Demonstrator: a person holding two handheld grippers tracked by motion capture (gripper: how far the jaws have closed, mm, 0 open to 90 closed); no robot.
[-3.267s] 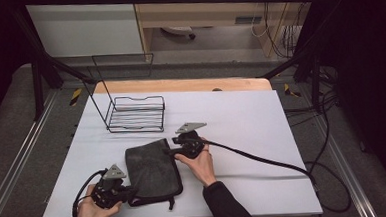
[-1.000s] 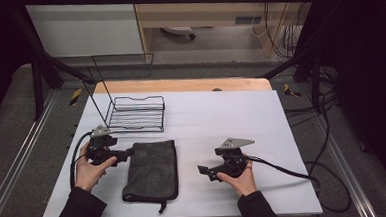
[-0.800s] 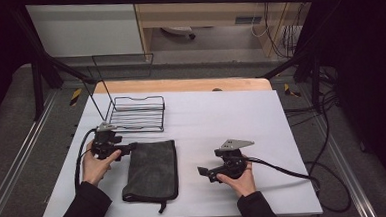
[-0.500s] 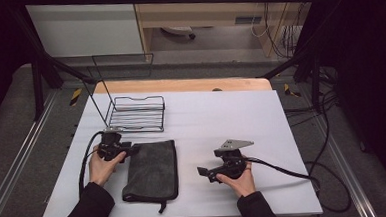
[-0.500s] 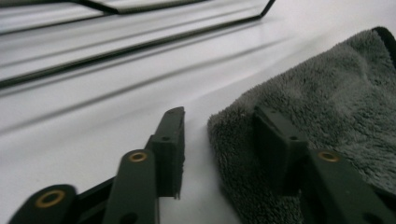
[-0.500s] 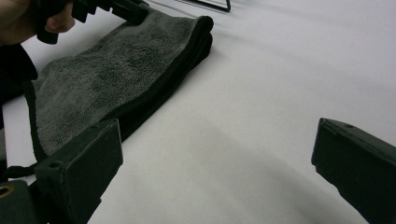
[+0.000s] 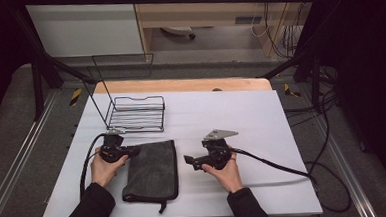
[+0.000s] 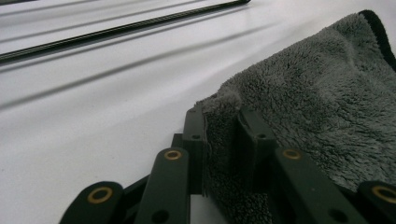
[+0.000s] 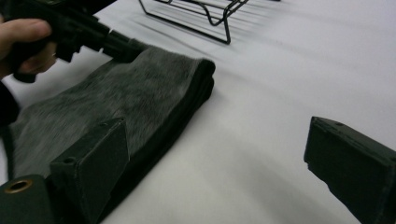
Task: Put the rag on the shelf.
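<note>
High view: a folded grey towel (image 7: 152, 169) lies flat on the white desk (image 7: 261, 115), left of centre and close to the near edge, with a dark trim and a short loop at its near corner. The left claw (image 7: 133, 150) meets the towel's far-left corner; in the left gripper view the two black jaws stand close together with a fold of the pile pinched between them — the fabric (image 8: 317, 107) bulges up over the jaw tips, so the exact corner is hidden. The left hand (image 7: 104, 165) wraps the handle, its cable curving back toward the sleeve.

The right claw (image 7: 190, 161) rests on the desk just beside the towel's right edge, apart from it. In the right gripper view its jaws are spread wide, with bare desk between them; the towel's layered edge (image 9: 187, 107) lies beside the left-hand jaw, though contact cannot be judged. The right hand (image 7: 228, 171) holds the body, which carries a grey three-cornered plate; a black cable runs off to the right and over the desk edge.

A black wire rack (image 7: 133, 111) stands behind the towel, near the desk's far-left corner — its tall back frame is thin and hard to trace against the dark floor. Open white surface spans the desk's right half. No legible writing is discernible.
</note>
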